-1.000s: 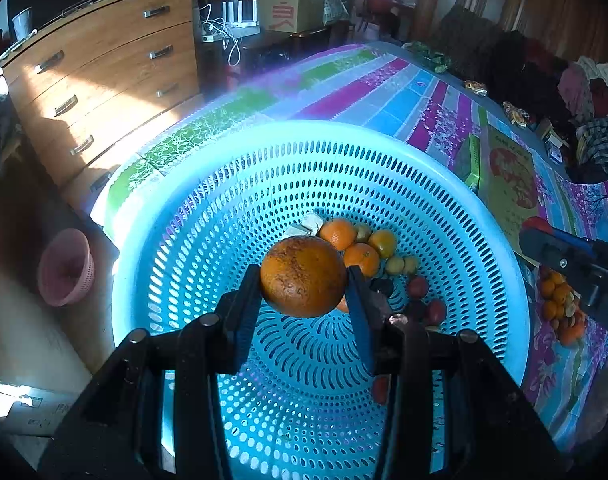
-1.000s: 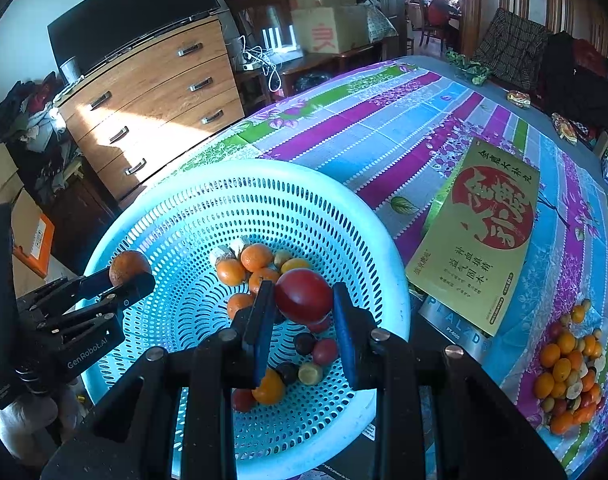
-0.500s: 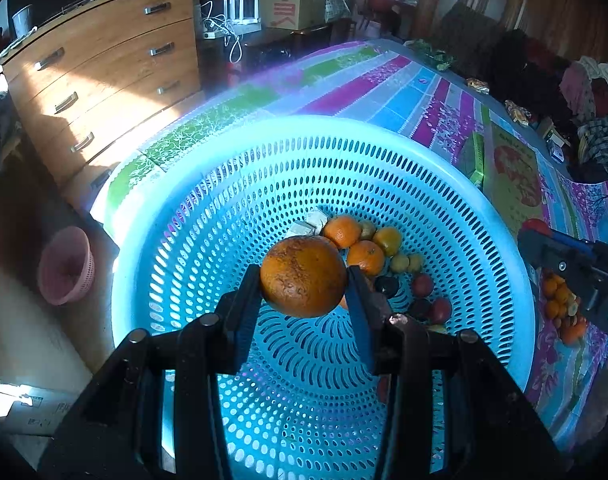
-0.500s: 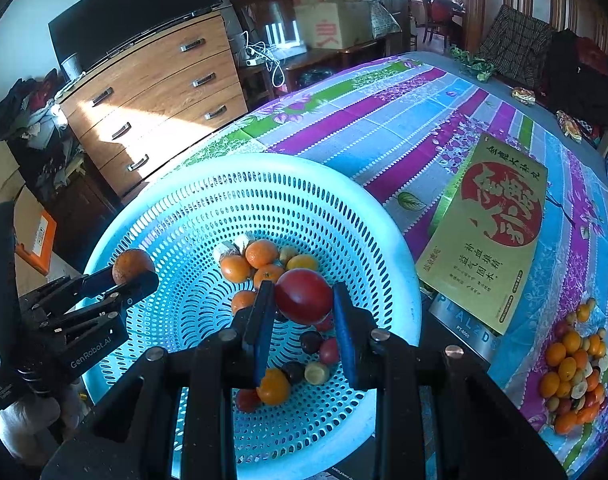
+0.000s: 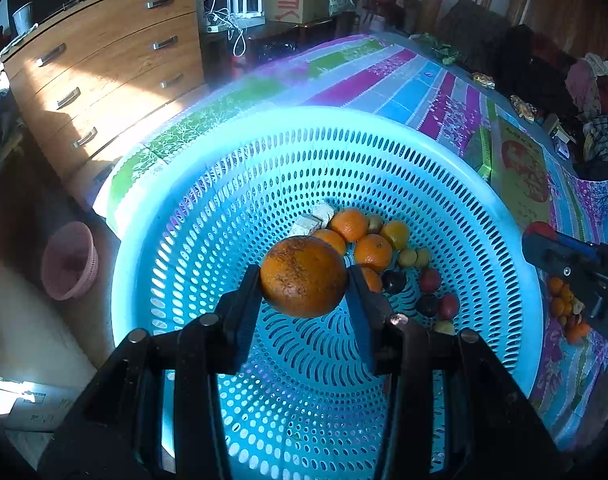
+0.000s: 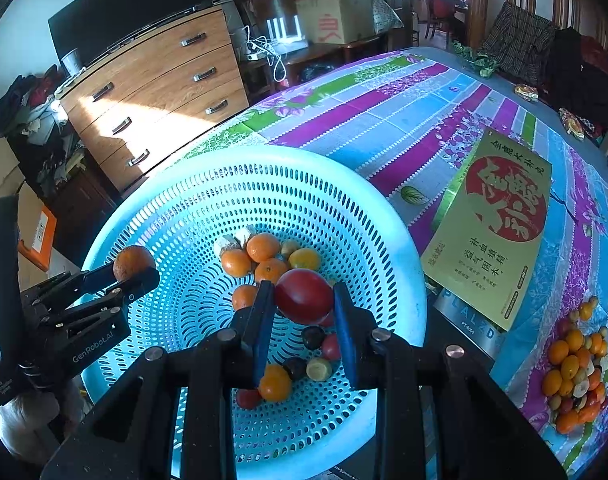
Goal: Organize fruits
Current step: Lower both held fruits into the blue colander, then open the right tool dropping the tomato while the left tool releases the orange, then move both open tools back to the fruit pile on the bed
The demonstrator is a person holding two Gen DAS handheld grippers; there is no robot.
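A big blue perforated basket (image 5: 208, 208) (image 6: 387, 240) stands on the striped tablecloth and holds several oranges, yellow fruits and dark red fruits (image 5: 373, 252) (image 6: 264, 258). My left gripper (image 5: 304, 280) (image 6: 138, 276) is shut on a large speckled orange (image 5: 304, 276) (image 6: 132, 262) over the basket's left side. My right gripper (image 6: 304, 300) (image 5: 543, 248) is shut on a red round fruit (image 6: 304, 295) above the basket's middle. A pile of loose fruits (image 6: 575, 368) (image 5: 563, 308) lies on the cloth at the right.
A gold and red box (image 6: 499, 224) lies on a silver case (image 6: 467, 320) right of the basket. A wooden chest of drawers (image 6: 156, 92) stands beyond the table's left edge. A pink basket (image 5: 68, 260) sits on the floor at left.
Both grippers keep hold of their fruits. The views have shifted slightly, with the basket sitting a little lower and closer in both; the fruits in it have not moved.
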